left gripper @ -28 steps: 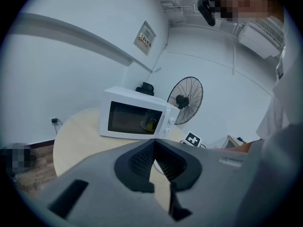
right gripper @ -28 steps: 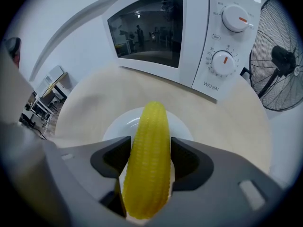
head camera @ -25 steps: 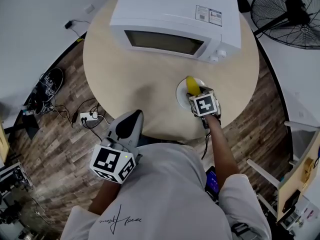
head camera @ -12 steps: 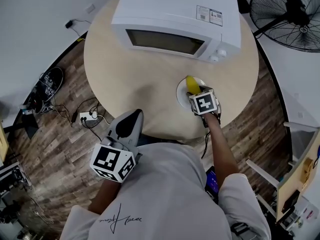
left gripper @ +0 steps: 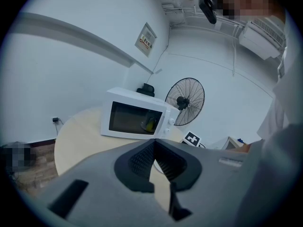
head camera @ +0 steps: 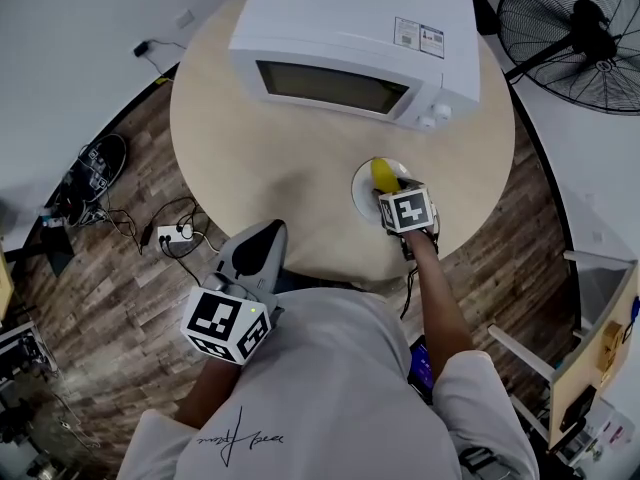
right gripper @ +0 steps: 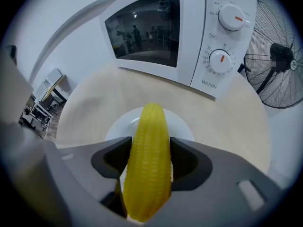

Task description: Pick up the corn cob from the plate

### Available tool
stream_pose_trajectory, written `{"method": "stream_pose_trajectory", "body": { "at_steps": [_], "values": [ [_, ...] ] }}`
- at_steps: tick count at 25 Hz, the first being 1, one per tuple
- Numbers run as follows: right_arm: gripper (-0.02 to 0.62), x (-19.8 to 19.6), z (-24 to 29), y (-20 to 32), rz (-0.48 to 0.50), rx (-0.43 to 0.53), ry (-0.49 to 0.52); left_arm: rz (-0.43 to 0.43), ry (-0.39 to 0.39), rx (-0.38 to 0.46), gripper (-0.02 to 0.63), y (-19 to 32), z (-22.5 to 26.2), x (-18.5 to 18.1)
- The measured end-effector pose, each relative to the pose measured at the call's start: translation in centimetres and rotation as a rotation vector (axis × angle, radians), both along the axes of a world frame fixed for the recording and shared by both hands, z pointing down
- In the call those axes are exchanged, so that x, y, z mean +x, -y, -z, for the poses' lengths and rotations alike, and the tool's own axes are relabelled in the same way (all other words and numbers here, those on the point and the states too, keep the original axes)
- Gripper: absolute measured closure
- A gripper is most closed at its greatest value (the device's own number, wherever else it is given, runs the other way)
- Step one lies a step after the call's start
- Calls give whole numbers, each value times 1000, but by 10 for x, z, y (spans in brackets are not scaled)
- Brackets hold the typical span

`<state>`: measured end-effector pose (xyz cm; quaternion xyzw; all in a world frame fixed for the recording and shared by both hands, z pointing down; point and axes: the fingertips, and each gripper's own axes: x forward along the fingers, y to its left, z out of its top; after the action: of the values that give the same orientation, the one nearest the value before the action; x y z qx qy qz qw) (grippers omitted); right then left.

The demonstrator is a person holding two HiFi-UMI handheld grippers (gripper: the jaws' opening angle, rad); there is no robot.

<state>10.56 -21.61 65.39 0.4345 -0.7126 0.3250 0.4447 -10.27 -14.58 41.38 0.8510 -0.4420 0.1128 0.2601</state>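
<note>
Between the closed-in pads of the right tongs (right gripper: 150,148) sits the yellow ribbed corn cob (right gripper: 147,174), clamped across its middle over the small round white plate (right gripper: 118,126). Its long axis runs along the tongs, with the tapered tip pointing ahead toward the white box-shaped microwave oven (head camera: 350,28). Near the tabletop's near edge, the left tongs (left gripper: 154,157) have their pads pressed together on nothing. The round pale wooden tabletop (head camera: 250,158) stands on a dark plank floor (head camera: 120,268), and a black pedestal fan (head camera: 580,28) stands beyond
</note>
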Motion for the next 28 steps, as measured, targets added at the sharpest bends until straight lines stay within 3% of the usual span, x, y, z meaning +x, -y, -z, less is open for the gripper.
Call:
{"method": "stream_pose_trajectory", "body": {
  "at_steps": [28],
  "values": [
    [330,7,22,-8,-63,50,85,-22,-7,25,615,-9,7,14]
  ]
}}
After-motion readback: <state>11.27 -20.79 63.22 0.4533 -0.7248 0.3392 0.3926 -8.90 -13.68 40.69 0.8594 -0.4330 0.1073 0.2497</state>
